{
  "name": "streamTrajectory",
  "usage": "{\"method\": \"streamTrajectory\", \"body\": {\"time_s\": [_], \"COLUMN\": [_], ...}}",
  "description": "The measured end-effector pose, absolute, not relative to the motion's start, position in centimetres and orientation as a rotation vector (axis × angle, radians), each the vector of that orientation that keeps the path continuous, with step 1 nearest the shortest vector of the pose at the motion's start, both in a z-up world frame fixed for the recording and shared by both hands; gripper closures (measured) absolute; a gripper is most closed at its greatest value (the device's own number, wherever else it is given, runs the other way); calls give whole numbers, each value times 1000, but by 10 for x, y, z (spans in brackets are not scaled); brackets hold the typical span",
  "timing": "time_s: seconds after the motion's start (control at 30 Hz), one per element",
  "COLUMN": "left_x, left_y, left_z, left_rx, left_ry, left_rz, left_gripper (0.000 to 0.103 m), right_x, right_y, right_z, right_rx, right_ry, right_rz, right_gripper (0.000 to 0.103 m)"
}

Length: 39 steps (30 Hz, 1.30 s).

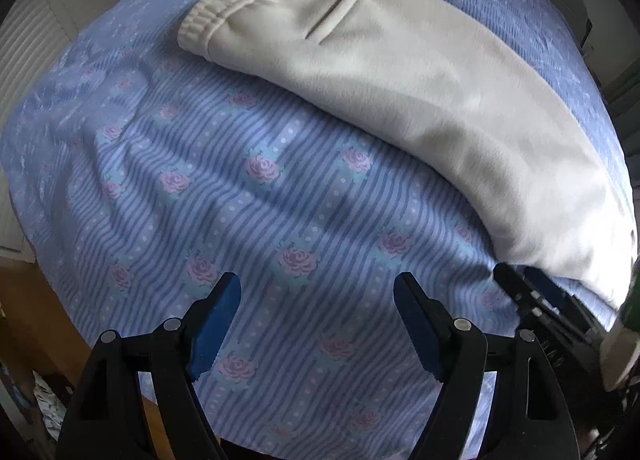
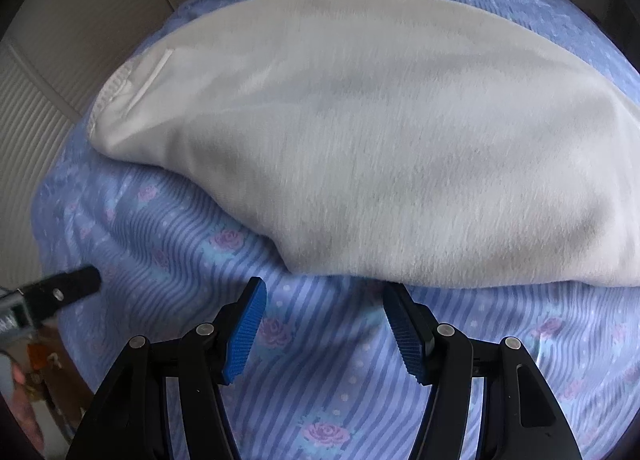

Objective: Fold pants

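Pants (image 1: 400, 72) lie flat, already doubled lengthwise it seems, on the flowered bedsheet (image 1: 240, 196), waistband (image 1: 224, 8) at the far left end; both claws stand near the pants' near edge — probably to take it for the next fold. Left gripper (image 1: 318, 324) is open and empty; right gripper (image 2: 324, 324) too, its far pad touching that edge; bare sheet in front gives free room.

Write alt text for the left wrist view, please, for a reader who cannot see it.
Cream pants lie on a blue floral bedsheet, ribbed waistband at the upper left. The left gripper is open above bare sheet; the right gripper is at the pants' near edge.
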State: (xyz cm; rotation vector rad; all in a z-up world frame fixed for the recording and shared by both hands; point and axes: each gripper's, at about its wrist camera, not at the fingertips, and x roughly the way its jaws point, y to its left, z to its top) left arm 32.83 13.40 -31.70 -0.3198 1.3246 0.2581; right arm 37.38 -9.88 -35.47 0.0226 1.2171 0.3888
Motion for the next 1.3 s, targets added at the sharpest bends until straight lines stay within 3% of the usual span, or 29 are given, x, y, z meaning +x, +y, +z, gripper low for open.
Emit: {"method": "streamTrajectory", "body": {"time_s": [0.43,0.67,0.8,0.97,1.03,1.13,1.27,1.3], "left_x": [331,329,325,322,322,321,318,319], "left_y": [122,115,113,116,116,123,129,134], "left_z": [-328,-332,-338,-343,-342,-340,-336,-336], "left_rx": [-335,-305,-310,-335,-340,-342,-356,-359], "left_ry": [1351,1351,1368,1372,1373,1359,1352,1348], "left_rz": [217,214,226,252,248,246,239,235], "left_gripper": [24,24,24,24,24,24,24,24], "right_x": [387,389,392,382,391,408,394,389], "right_y": [-108,-92,-68,-60,-53,-62,-69,-72], "right_z": [-312,-337,-343,-307,-320,-336,-322,-318], "right_rx": [79,71,-80,-127,-176,-74,-66,-50], "right_ry": [1058,1128,1112,932,978,1095,1115,1133], "right_rz": [321,391,427,484,479,464,501,528], "right_gripper": [45,45,45,47,53,72,85,93]}}
